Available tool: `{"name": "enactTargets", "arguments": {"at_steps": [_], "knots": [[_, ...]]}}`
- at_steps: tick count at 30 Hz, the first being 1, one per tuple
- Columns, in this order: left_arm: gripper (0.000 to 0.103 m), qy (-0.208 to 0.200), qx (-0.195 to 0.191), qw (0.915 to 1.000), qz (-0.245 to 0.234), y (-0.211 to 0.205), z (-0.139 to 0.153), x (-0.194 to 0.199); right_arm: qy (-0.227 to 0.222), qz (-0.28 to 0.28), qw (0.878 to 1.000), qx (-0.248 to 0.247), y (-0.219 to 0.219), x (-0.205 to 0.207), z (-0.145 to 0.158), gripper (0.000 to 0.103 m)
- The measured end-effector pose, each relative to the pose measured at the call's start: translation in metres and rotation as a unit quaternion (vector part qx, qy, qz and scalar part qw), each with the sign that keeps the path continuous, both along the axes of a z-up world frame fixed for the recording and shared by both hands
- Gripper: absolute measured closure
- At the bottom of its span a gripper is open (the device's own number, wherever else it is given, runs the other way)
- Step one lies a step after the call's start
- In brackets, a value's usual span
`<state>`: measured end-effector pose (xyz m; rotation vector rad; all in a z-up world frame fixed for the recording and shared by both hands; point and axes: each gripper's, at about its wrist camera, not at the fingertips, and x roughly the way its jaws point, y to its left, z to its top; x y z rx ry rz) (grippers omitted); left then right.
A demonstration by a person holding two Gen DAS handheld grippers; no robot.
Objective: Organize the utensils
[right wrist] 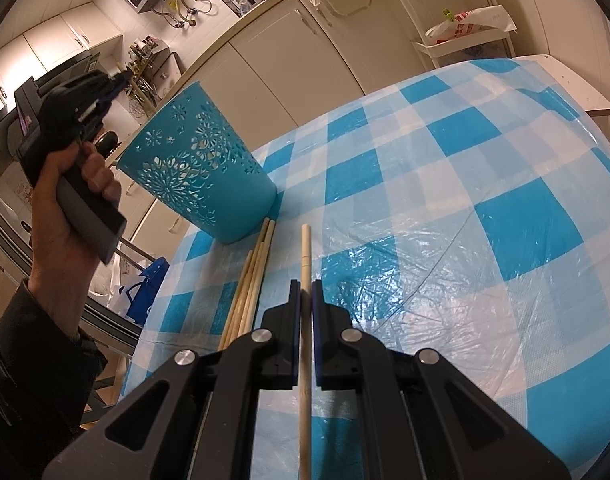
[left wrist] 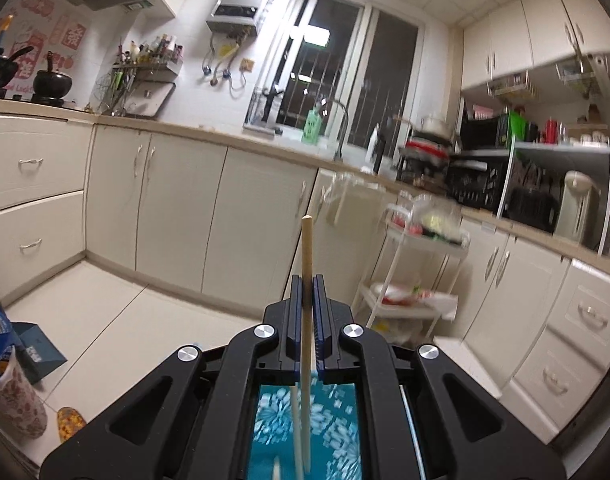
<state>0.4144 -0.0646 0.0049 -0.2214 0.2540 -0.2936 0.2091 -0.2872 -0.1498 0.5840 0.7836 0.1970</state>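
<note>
The right gripper (right wrist: pixel 305 292) was clamped on a pale wooden chopstick (right wrist: pixel 305 248), its blue-edged jaws pressed against the stick's sides, and the stick's blunt end reached forward toward the teal utensil holder (right wrist: pixel 201 168). That holder, a perforated cup with snowflake cut-outs, stood on the blue-and-white checked tablecloth (right wrist: pixel 465 184), near the table's left edge. Just in front of the holder's base, and left of the held stick, a loose bundle of chopsticks (right wrist: pixel 253 280) lay flat on the cloth, their far tips almost touching the holder.

Up and to the left of the holder, a hand (right wrist: pixel 75 196) gripped the left gripper (left wrist: pixel 307 292) clear of the table. In its own view, that gripper was likewise closed on a second chopstick (left wrist: pixel 307 248), held upright between the jaws; below the jaws the holder's teal snowflake pattern showed, with another stick beside the held one. Behind it lay the cream kitchen cabinets (left wrist: pixel 209 208).
</note>
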Motion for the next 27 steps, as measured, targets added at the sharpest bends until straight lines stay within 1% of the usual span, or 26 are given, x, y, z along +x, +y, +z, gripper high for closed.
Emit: {"name": "enactTargets", "arguments": {"at_steps": [3, 4, 5, 6, 7, 8, 11, 13, 15, 16, 18, 19, 22, 24, 27], "knots": [[0.096, 0.024, 0.028, 0.9993, -0.006, -0.002, -0.008, -0.002, -0.001, 0.001, 1.0, 0.002, -0.001, 0.0, 0.0, 0.097], [0.09, 0.03, 0.036, 0.9988, -0.008, -0.002, -0.01, -0.005, -0.002, 0.0, 1.0, 0.004, -0.001, 0.0, 0.0, 0.097], [0.079, 0.037, 0.043, 0.9983, -0.008, -0.001, -0.011, -0.008, -0.004, 0.001, 1.0, 0.006, -0.002, -0.001, 0.001, 0.097], [0.072, 0.039, 0.046, 0.9981, -0.005, 0.002, -0.012, -0.011, -0.005, 0.001, 1.0, 0.009, -0.002, -0.001, 0.001, 0.097], [0.058, 0.039, 0.048, 0.9981, 0.0, 0.005, -0.011, -0.017, -0.007, 0.0, 1.0, 0.011, -0.003, -0.001, 0.002, 0.097], [0.049, 0.038, 0.048, 0.9981, 0.006, 0.009, -0.01, -0.023, -0.009, -0.001, 1.0, 0.014, -0.004, -0.002, 0.002, 0.097], [0.037, 0.023, 0.039, 0.9986, 0.027, 0.031, -0.005, -0.053, -0.018, -0.002, 1.0, 0.022, -0.006, -0.004, 0.006, 0.097], [0.03, 0.012, 0.024, 0.9985, 0.047, 0.049, -0.003, -0.079, -0.021, -0.004, 0.999, 0.039, -0.007, -0.002, 0.011, 0.097], [0.027, 0.003, 0.013, 0.9979, 0.063, 0.067, -0.01, -0.109, -0.036, -0.003, 0.998, 0.049, -0.006, 0.0, 0.023, 0.097], [0.025, 0.004, 0.013, 0.9977, 0.067, 0.072, -0.015, -0.12, -0.053, -0.002, 0.997, 0.051, -0.004, 0.004, 0.035, 0.097], [0.024, 0.011, 0.021, 0.9974, 0.068, 0.08, -0.028, -0.141, -0.081, 0.003, 0.995, 0.053, 0.0, 0.01, 0.058, 0.097], [0.024, 0.017, 0.026, 0.9971, 0.069, 0.082, -0.038, -0.152, -0.103, 0.008, 0.993, 0.052, 0.003, 0.016, 0.076, 0.097], [0.022, 0.043, 0.033, 0.9963, 0.067, 0.089, -0.06, -0.174, -0.146, 0.017, 0.988, 0.054, 0.01, 0.032, 0.115, 0.097], [0.022, 0.061, 0.023, 0.9955, 0.068, 0.097, -0.073, -0.188, -0.179, 0.024, 0.982, 0.049, 0.018, 0.045, 0.145, 0.097], [0.022, 0.079, 0.011, 0.9941, 0.073, 0.106, -0.086, -0.202, -0.219, 0.029, 0.975, 0.034, 0.03, 0.066, 0.179, 0.097]]}}
